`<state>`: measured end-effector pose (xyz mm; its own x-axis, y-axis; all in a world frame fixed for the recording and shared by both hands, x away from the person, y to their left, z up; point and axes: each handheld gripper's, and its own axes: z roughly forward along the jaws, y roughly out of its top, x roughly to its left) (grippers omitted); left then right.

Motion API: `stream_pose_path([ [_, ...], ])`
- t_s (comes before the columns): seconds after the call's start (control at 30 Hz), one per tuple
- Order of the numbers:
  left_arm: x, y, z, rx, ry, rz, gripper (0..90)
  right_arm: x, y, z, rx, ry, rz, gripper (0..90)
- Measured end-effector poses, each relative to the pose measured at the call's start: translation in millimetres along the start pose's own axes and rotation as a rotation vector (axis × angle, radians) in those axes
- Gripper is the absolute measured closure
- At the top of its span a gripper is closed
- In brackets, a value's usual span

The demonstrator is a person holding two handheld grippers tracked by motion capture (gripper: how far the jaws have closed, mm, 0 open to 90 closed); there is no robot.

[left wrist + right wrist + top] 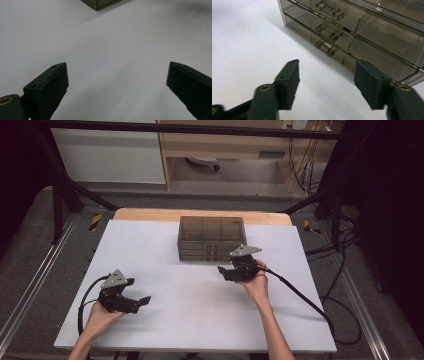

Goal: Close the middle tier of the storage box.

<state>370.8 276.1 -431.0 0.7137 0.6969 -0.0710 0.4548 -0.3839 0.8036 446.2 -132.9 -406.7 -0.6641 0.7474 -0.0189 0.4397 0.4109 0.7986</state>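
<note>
As the small drawer box sits at 12 o'clock, the right gripper is held wide open & empty by its handles, the left gripper open & empty too.

A drawer box of smoky, see-through brown plastic stands upright on the white tabletop, toward twelve o'clock and near the middle of the far edge. It is low and wide, with its front facing six o'clock. In the right gripper view the front shows three shallow drawers stacked one above another, each with a small clear bar handle at its centre. The three handles line up in a column. All three drawers sit pushed in, flush with the frame. Through the tinted walls, partitions inside the drawers can be made out; whether they hold anything cannot be told.
</note>
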Motion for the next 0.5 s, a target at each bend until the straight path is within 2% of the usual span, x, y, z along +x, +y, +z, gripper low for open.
stream_pose_path([
  [0.1,0.0,0.0,0.1,0.001,0.000,-0.001,3.3,0.1,-1.6,-3.7,0.009,0.005,0.016,26.8],
  [0.27,0.0,0.0,0.1,0.000,-0.001,-0.002,3.3,1.0,-3.7,-8.7,0.011,0.020,0.009,16.0],
  [0.4,0.1,-0.1,0.2,0.001,-0.001,-0.002,3.3,2.2,-6.9,-12.1,0.008,0.014,0.023,8.6],
  [0.5,0.2,0.0,0.1,0.000,0.000,-0.002,3.3,2.9,-8.9,-14.5,0.028,0.004,0.013,3.9],
])
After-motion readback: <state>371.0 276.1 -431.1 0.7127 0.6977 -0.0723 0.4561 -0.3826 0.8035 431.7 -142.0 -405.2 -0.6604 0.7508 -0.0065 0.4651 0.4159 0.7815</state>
